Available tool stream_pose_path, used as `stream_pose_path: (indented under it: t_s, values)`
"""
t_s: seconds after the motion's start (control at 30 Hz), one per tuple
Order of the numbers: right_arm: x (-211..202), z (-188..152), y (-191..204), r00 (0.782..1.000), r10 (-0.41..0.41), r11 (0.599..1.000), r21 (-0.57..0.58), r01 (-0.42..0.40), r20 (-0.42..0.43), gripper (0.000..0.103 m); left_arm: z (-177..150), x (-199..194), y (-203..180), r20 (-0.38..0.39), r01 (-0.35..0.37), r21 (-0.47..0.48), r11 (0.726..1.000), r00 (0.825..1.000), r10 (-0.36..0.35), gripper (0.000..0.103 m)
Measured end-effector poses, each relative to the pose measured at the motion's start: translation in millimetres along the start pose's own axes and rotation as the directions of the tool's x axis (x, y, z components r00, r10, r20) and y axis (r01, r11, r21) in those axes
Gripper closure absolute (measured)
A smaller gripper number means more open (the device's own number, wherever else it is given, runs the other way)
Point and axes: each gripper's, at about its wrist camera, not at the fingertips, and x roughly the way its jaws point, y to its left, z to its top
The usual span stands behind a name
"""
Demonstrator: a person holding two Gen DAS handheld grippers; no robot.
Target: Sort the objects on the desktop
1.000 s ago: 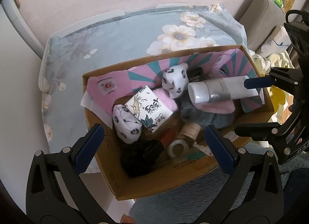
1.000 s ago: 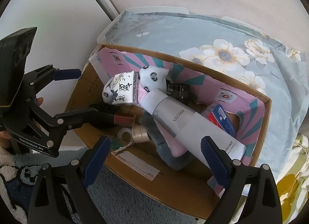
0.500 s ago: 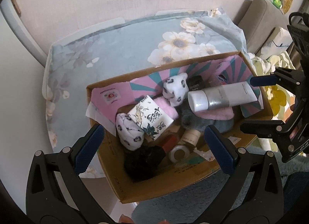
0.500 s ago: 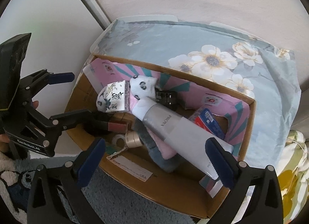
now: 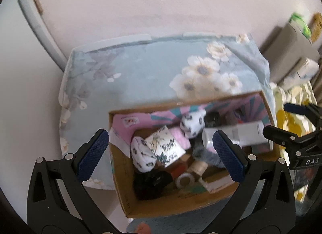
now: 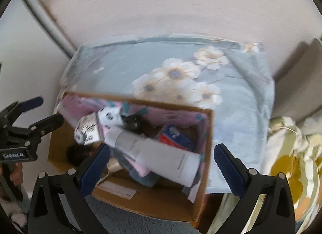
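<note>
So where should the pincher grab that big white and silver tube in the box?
Probably around the middle of the tube, coming straight down from above. It lies flat on top of the pile in the cardboard box, long and round, so pads closing across its narrow width should fit. The right gripper is open wide enough.

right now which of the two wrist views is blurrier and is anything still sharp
Right wrist view: heavier smear, the silver tube and cardboard box rim streaked, label unreadable. Left wrist view: softer blur, the patterned packet print still partly visible. In both, the camera's own blue pads stay crisp; fisheye bends the wall edges; light is flat daylight, no glare.
</note>
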Motion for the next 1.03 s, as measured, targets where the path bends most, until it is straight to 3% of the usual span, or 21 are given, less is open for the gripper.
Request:
stream_pose_path:
  t_s: [0.47, 1.03]
  values:
    - [-14, 6, -1, 0.992, -0.118, 0.988, 0.105, 0.112, 0.054, 0.000, 8, -14, -3, 0.045, -0.062, -0.078, 0.995, 0.997, 0.066, 0.000]
    - [-9, 8, -5, 0.992, -0.122, 0.986, 0.122, 0.115, 0.045, 0.000, 10, -7, 1, 0.041, -0.076, -0.084, 0.994, 0.996, 0.080, 0.000]
